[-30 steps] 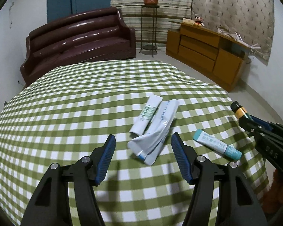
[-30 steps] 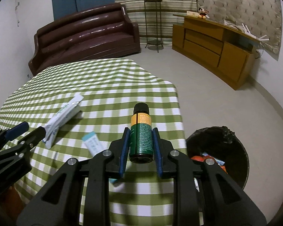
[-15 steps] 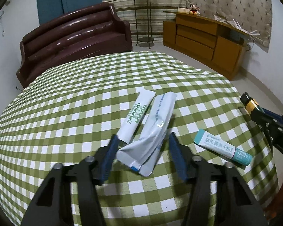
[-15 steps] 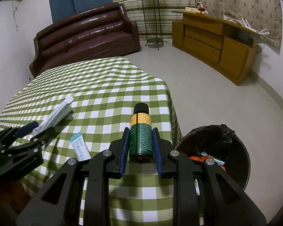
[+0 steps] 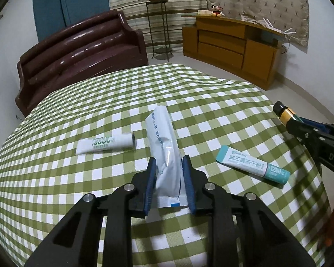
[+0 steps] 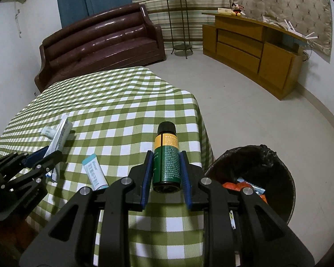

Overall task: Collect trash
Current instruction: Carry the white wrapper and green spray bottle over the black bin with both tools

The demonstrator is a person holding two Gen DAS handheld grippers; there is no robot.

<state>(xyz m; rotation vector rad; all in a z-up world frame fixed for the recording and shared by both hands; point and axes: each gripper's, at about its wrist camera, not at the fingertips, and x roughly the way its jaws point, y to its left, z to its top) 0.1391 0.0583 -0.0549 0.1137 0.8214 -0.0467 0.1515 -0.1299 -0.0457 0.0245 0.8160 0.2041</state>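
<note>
My left gripper (image 5: 168, 163) is shut on a white crumpled pouch (image 5: 163, 142), lifted off the green checked tablecloth (image 5: 100, 102). A white tube (image 5: 106, 144) lies to its left and a teal-and-white box (image 5: 252, 164) to its right. My right gripper (image 6: 166, 158) is shut on a green bottle with a yellow band and black cap (image 6: 166, 155), held over the table's right edge. It also shows in the left wrist view (image 5: 286, 114). A black-lined trash bin (image 6: 253, 175) stands on the floor at the right, with trash inside.
A brown sofa (image 5: 82, 51) stands behind the table. A wooden cabinet (image 5: 236, 44) lines the right wall and a plant stand (image 5: 159, 22) is at the back. Pale floor (image 6: 245, 111) lies between table and cabinet.
My left gripper closed on the white pouch and lifted it; the white tube beside it got knocked and turned sideways. My right gripper with the bottle moved right, nearer the bin.
</note>
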